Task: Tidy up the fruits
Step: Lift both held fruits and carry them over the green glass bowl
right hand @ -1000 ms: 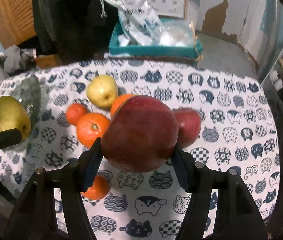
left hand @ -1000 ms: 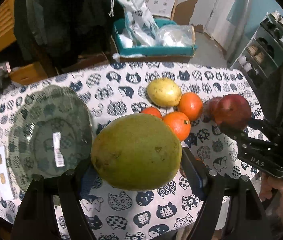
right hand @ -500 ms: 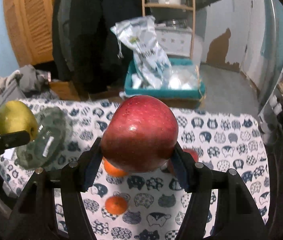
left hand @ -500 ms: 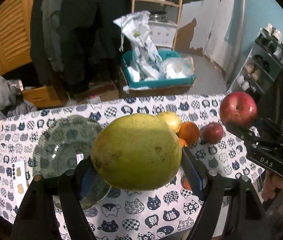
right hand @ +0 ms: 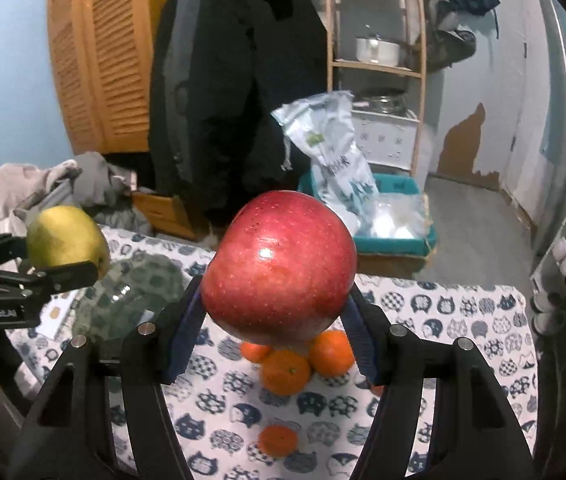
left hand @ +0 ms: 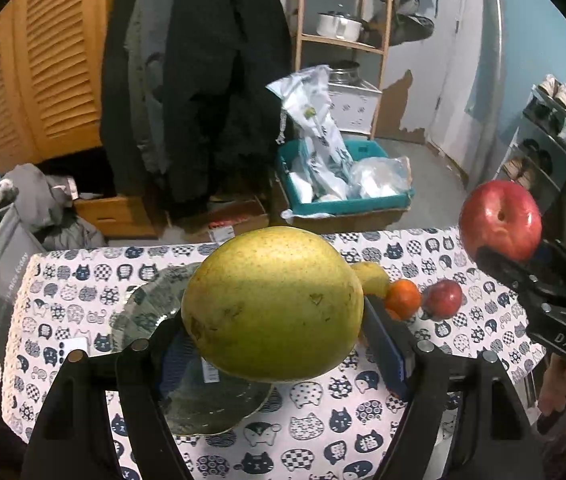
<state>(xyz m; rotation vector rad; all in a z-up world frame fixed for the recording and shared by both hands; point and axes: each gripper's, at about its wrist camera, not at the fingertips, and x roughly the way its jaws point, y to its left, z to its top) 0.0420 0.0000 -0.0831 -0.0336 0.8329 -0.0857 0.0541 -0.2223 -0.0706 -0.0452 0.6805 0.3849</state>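
Fruit in both grippers, above counter (left hand: 363,432). Left gripper (left hand: 273,340) fingers clamp green pear (left hand: 271,304); right gripper (right hand: 275,320) fingers clamp red apple (right hand: 281,266). Best: lower pear gently over glass plate (left hand: 211,404), keep grippers apart, release low so nothing rolls.
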